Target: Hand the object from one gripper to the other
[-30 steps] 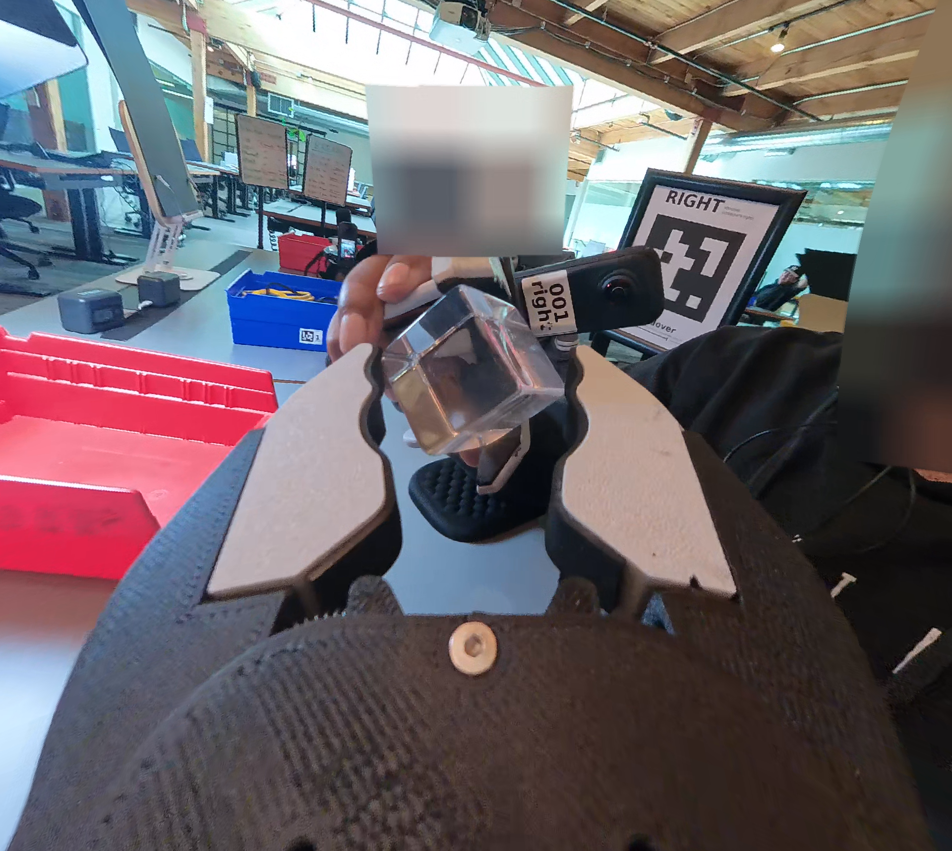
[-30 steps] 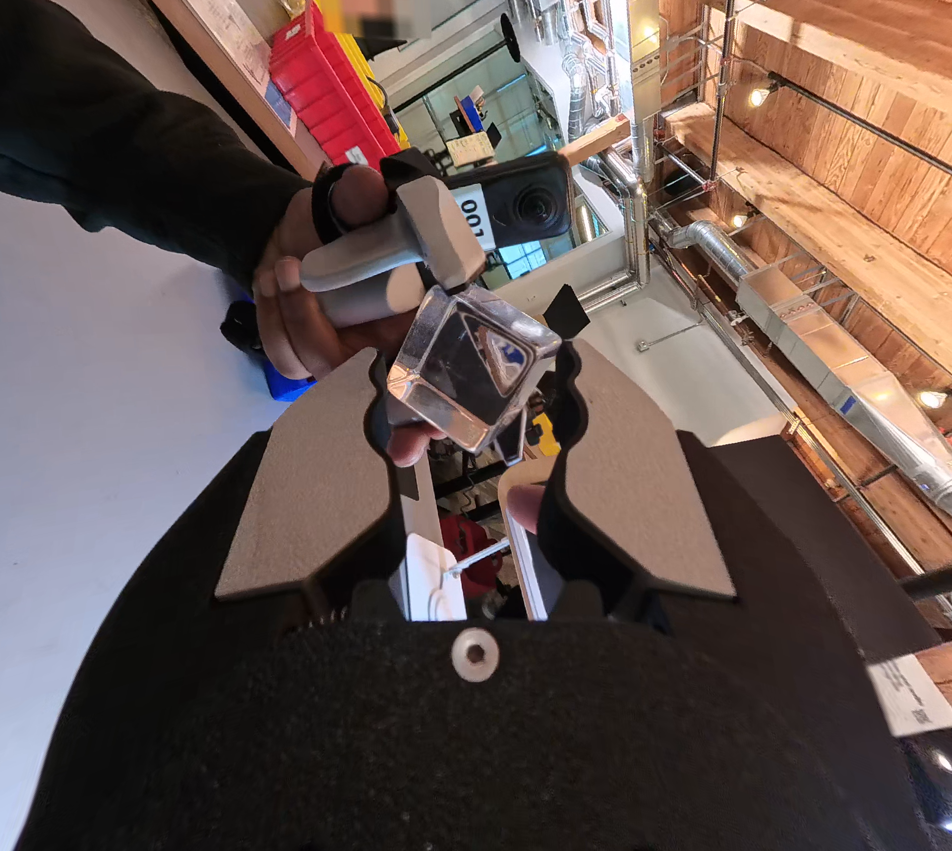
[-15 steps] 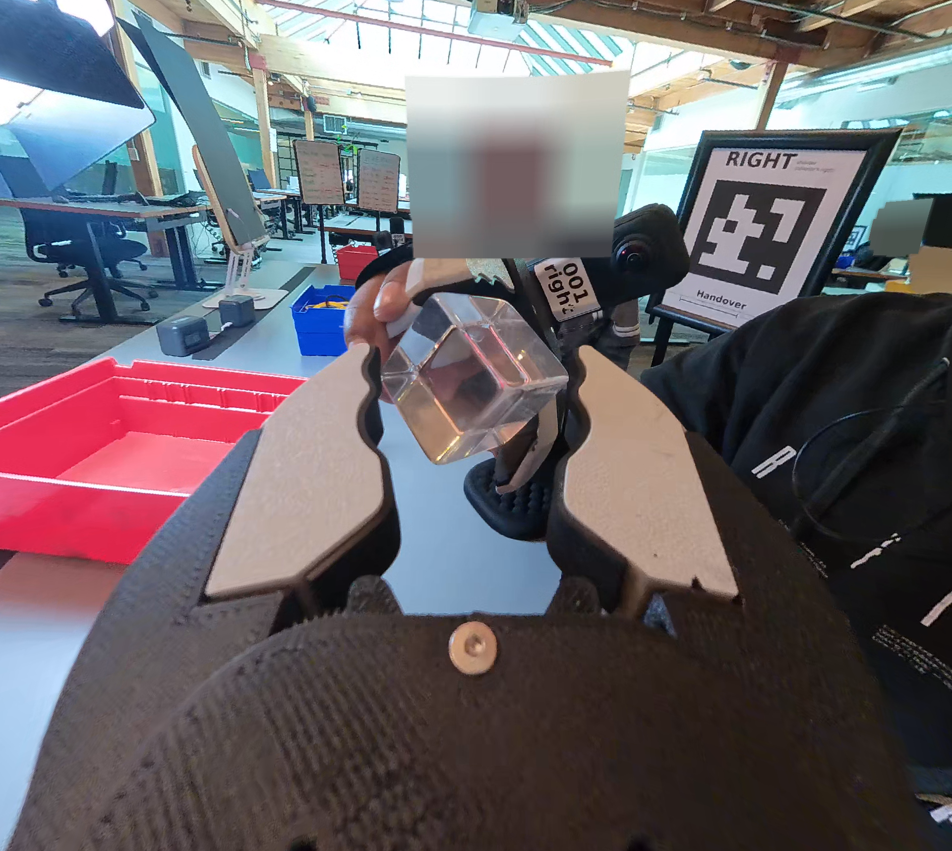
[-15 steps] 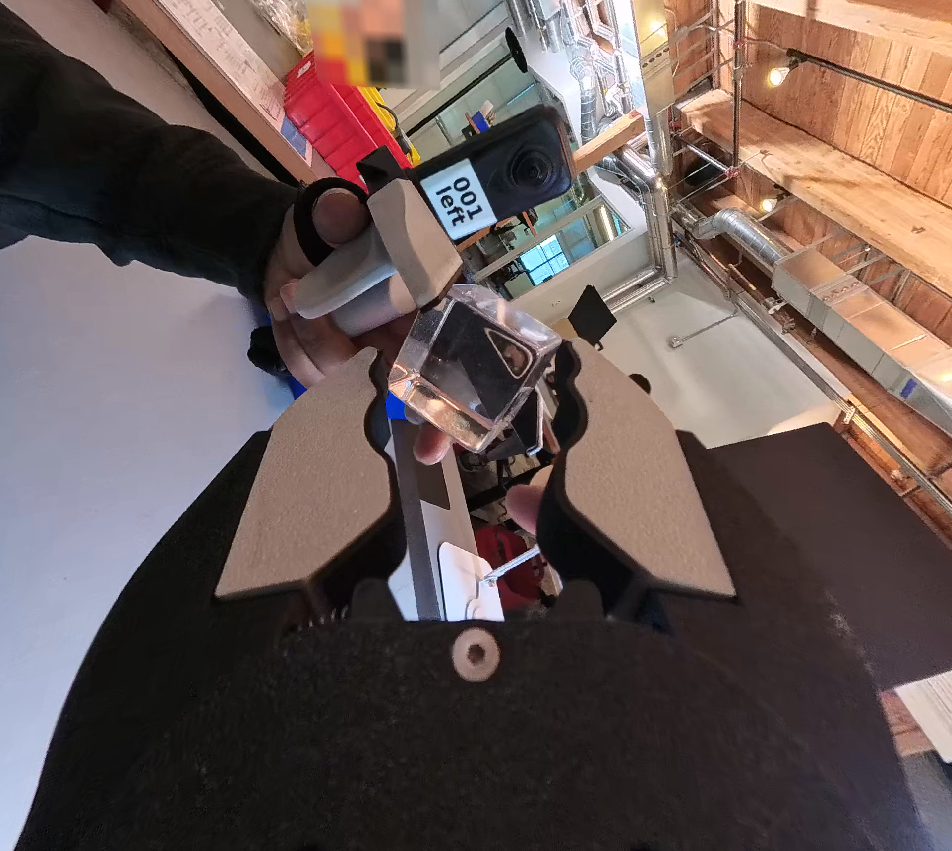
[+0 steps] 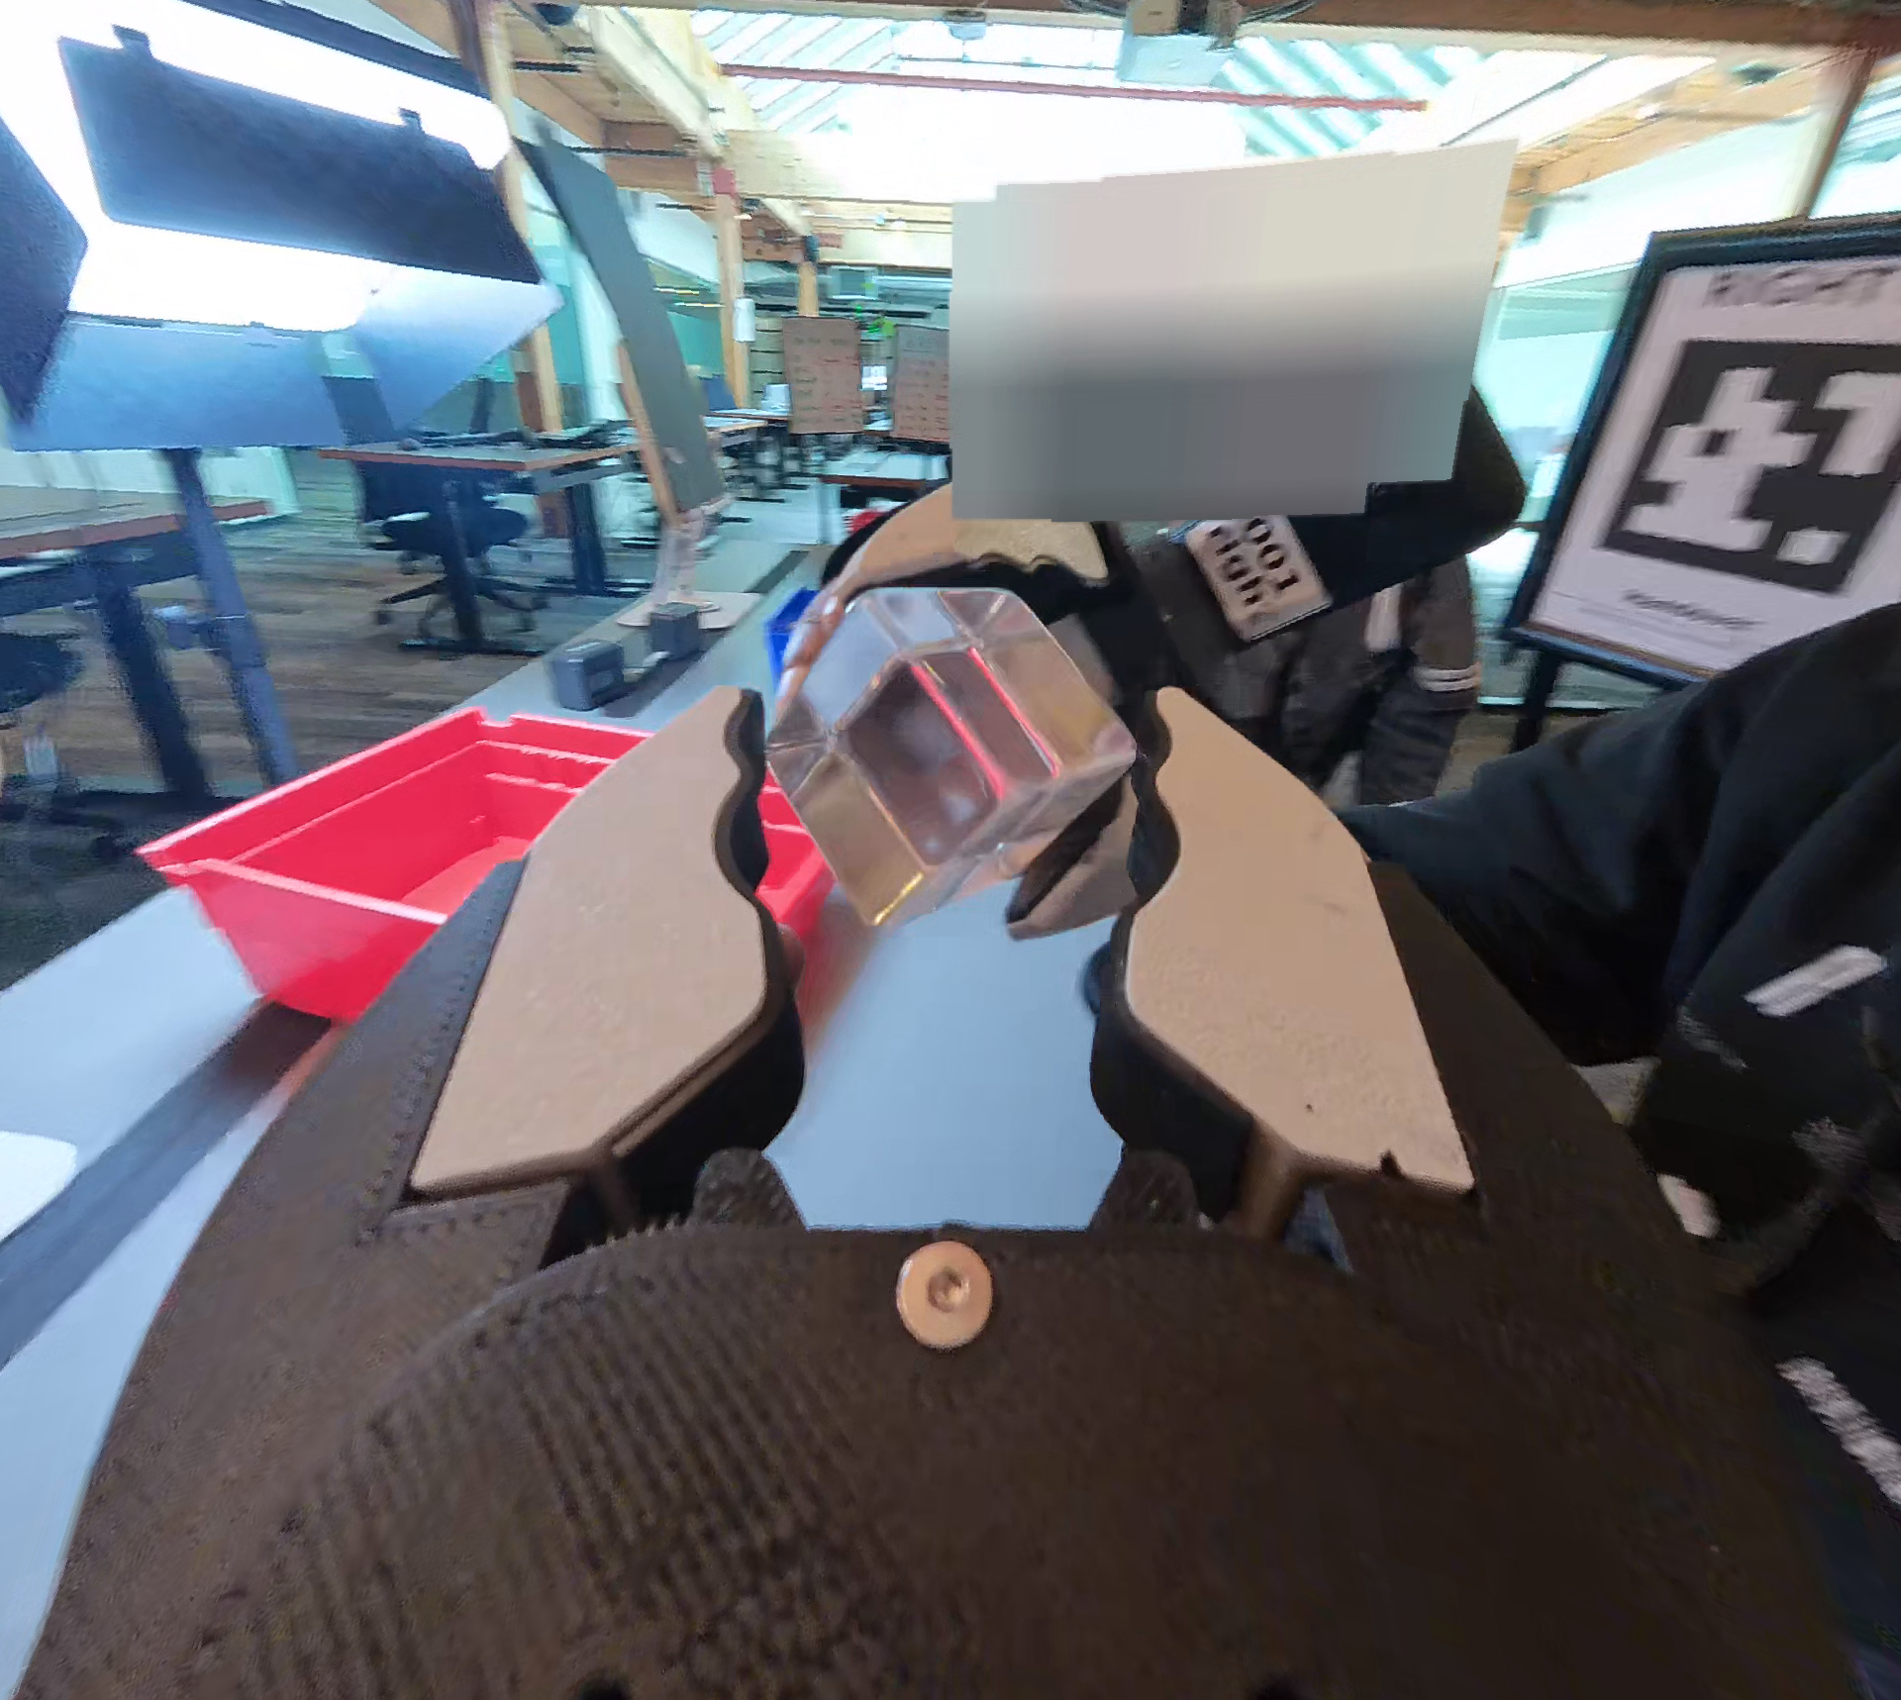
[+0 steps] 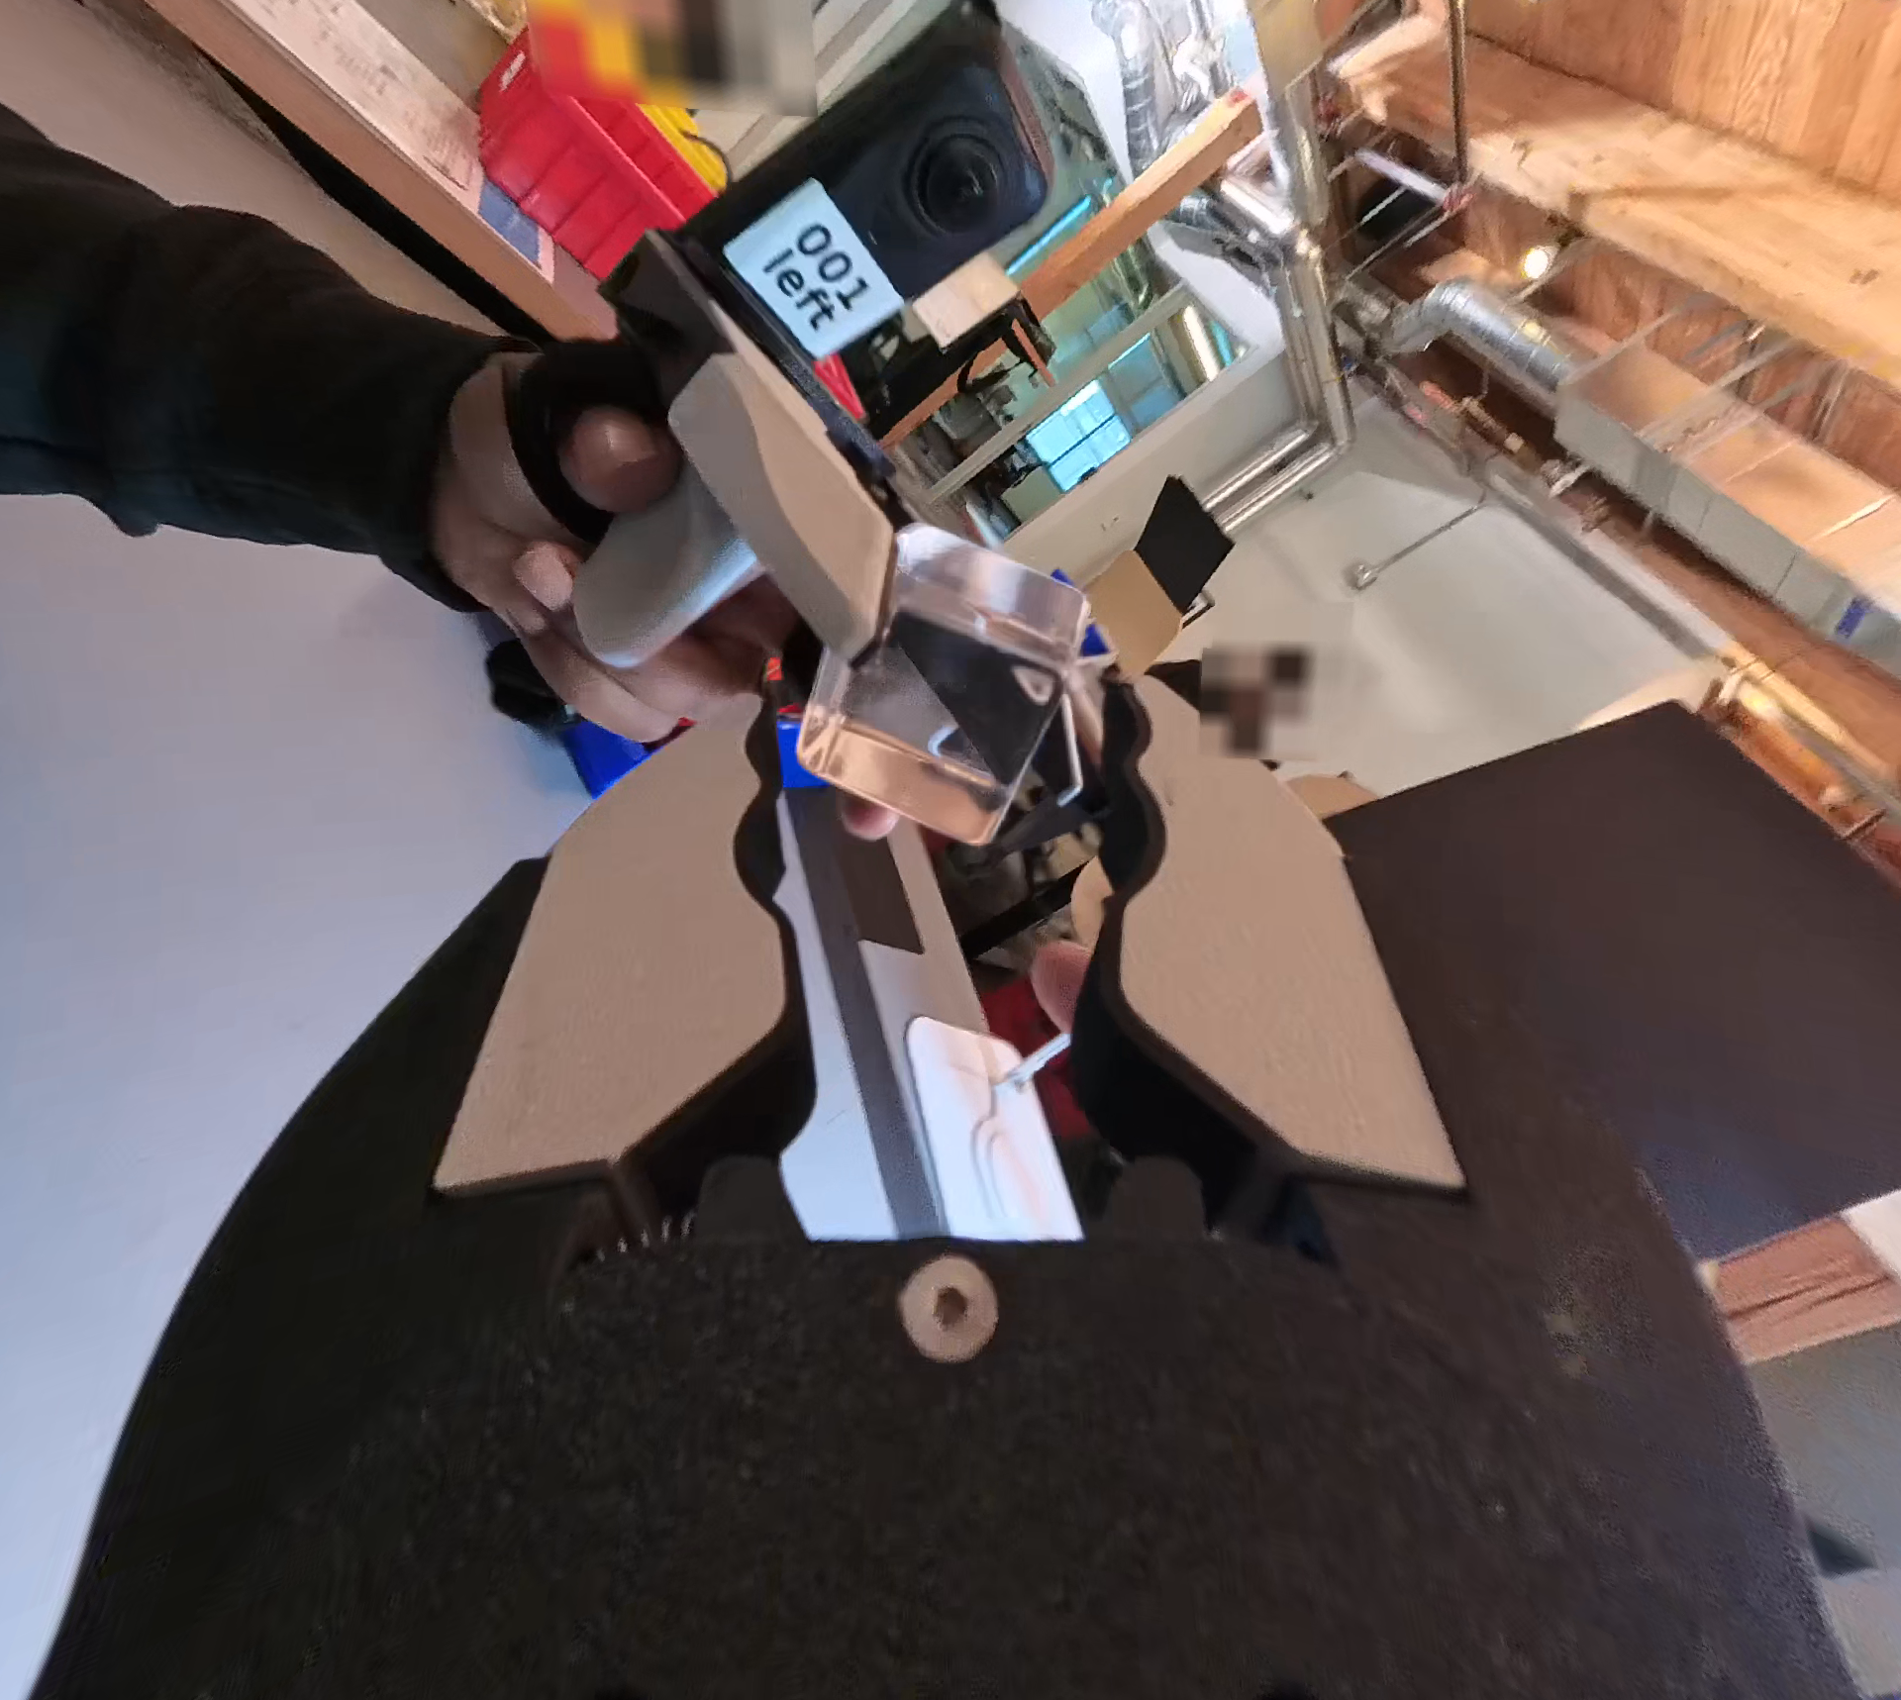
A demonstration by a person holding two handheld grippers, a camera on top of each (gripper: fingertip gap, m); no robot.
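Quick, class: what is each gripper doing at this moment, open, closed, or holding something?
Left gripper: closed on the clear cube.
Right gripper: fingers flank the cube; grip cannot be told.

One clear, square-edged acrylic cube (image 5: 946, 751) is counted, two black hand-held grippers with tan pads, and one red plastic bin (image 5: 339, 869).

clear cube (image 5: 952, 751) between fingers (image 5: 638, 920), red bin (image 5: 339, 869)

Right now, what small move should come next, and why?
Probably draw the right gripper straight back. The left gripper fingers press both sides of the clear cube, while slim gaps seem to show beside it at the right fingers.
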